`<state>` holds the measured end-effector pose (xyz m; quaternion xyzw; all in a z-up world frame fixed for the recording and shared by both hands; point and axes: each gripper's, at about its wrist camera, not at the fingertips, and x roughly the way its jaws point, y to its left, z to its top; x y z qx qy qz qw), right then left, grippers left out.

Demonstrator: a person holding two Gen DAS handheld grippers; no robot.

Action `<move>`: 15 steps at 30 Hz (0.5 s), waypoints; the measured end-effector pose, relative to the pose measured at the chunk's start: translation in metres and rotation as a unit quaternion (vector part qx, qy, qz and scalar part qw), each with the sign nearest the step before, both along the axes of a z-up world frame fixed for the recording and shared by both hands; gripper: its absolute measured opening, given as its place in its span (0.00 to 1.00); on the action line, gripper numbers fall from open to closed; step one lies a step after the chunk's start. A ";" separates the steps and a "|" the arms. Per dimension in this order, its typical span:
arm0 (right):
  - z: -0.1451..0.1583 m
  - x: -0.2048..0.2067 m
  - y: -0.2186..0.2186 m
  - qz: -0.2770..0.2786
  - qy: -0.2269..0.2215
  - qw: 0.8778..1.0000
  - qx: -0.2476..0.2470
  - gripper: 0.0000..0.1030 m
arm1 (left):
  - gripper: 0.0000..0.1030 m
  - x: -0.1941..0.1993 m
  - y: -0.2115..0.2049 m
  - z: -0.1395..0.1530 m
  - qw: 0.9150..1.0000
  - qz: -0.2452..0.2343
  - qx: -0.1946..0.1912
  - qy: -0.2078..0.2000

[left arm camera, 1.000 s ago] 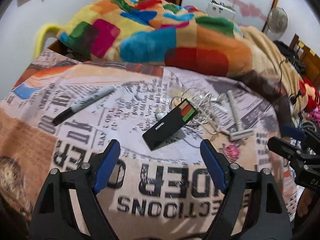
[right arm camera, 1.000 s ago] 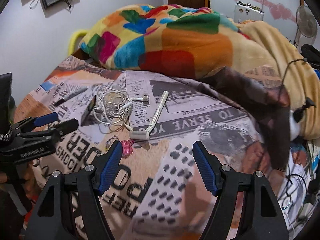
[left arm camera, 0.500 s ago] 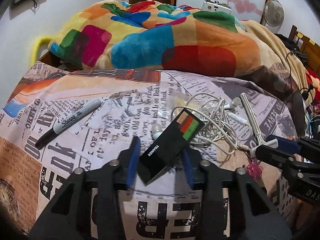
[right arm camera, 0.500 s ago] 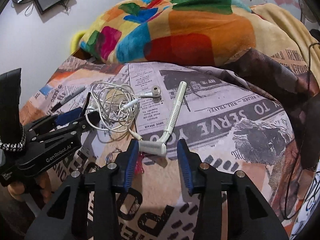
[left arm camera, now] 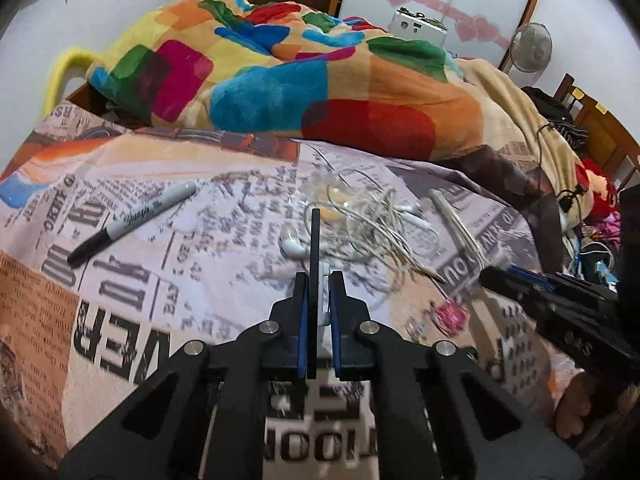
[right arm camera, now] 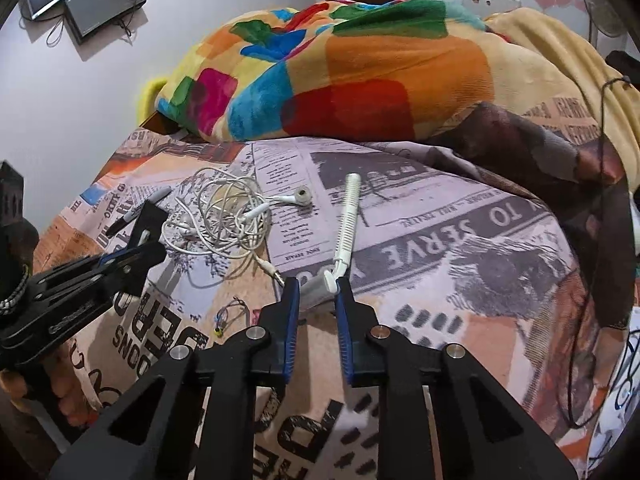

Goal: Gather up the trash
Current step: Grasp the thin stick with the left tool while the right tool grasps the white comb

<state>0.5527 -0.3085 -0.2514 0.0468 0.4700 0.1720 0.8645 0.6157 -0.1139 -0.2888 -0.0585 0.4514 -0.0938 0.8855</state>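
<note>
My left gripper is shut on a flat black box, held edge-on above the newsprint bedspread; it also shows in the right wrist view. My right gripper is shut on the head of a white disposable razor, whose handle points away across the bed. The razor also shows in the left wrist view. A tangle of white earphones lies between the two grippers. A small pink wrapper lies near the right gripper's tip.
A black Sharpie marker lies at the left on the bedspread. A heaped multicoloured blanket fills the back of the bed. A black cable runs over the beige blanket at right. A fan stands by the far wall.
Both grippers closed. The left one took hold of the black box and lifted it edge-on. The right one moved forward and closed on the razor's head.
</note>
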 end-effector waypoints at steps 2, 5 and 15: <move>0.002 -0.002 -0.006 -0.004 0.005 1.000 0.002 0.09 | 0.08 -0.009 -0.001 0.004 1.000 0.003 0.005 0.002; 0.007 -0.009 -0.012 -0.009 0.009 1.000 0.004 0.09 | 0.08 -0.019 0.000 0.010 1.000 0.008 0.009 0.005; 0.069 -0.043 -0.020 -0.011 -0.037 0.999 0.015 0.09 | 0.08 -0.070 0.008 0.078 0.999 0.033 0.011 -0.029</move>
